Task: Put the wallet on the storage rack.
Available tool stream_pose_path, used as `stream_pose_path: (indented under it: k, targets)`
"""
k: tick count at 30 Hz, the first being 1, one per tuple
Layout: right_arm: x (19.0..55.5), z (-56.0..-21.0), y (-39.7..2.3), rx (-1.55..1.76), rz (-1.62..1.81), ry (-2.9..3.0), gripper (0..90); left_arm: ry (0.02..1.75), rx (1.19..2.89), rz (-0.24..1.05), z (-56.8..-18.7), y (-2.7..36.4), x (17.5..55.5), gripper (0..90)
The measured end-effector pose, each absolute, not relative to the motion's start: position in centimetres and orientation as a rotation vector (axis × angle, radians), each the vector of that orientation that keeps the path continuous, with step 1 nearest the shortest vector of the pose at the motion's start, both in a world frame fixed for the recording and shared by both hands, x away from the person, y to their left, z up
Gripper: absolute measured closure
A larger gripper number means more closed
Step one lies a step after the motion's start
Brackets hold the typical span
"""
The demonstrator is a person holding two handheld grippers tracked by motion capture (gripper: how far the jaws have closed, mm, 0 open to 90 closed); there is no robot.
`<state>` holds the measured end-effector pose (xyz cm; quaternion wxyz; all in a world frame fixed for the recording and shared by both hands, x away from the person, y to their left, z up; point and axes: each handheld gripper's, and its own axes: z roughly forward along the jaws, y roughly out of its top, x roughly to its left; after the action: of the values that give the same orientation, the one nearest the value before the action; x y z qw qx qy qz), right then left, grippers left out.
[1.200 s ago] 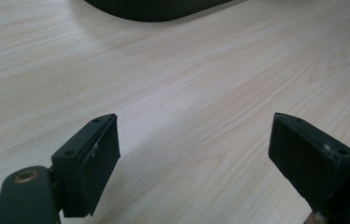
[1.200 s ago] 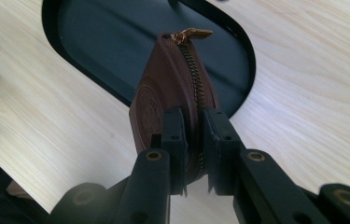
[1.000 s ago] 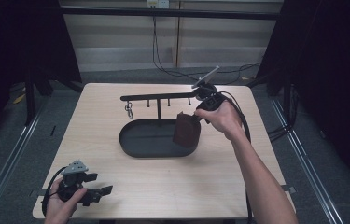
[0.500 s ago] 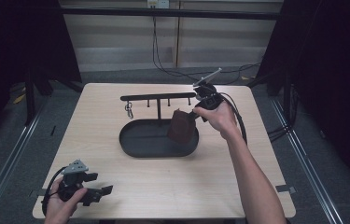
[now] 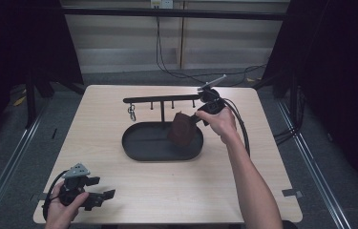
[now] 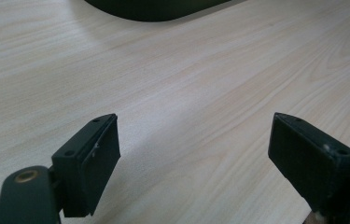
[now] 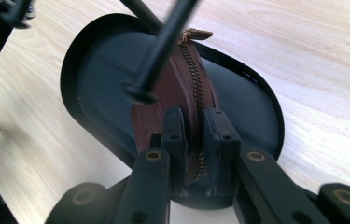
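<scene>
right gripper (image 7: 192,140): I'm clamping the brown zip pouch (image 7: 182,88) between its jaws, hanging over the black tray (image 5: 138,145)
left gripper (image 6: 193,154): I'm holding it released, nothing between its jaws

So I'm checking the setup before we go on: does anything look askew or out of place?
Nothing looks damaged or spilled. The brown zip pouch stands on edge over the black tray, but the right tongs hold it there. The key ring hangs normally from the rack.
</scene>
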<state>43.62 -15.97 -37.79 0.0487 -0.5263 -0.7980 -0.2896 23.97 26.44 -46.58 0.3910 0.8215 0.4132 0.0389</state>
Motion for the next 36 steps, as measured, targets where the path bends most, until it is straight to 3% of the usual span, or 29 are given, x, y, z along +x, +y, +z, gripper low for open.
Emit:
stream_pose_path:
  k: [27,36]
  targets:
    - [43.7,-43.8,-17.1,-1.752,-0.913,-2.337,80.1,1.033,2.078,0.114,-46.4,26.5,23.9,16.7]
    - [43.8,-44.7,-17.1,-1.790,-0.906,-2.352,76.6,1.025,2.079,0.115,-46.4,26.5,23.9,16.7]
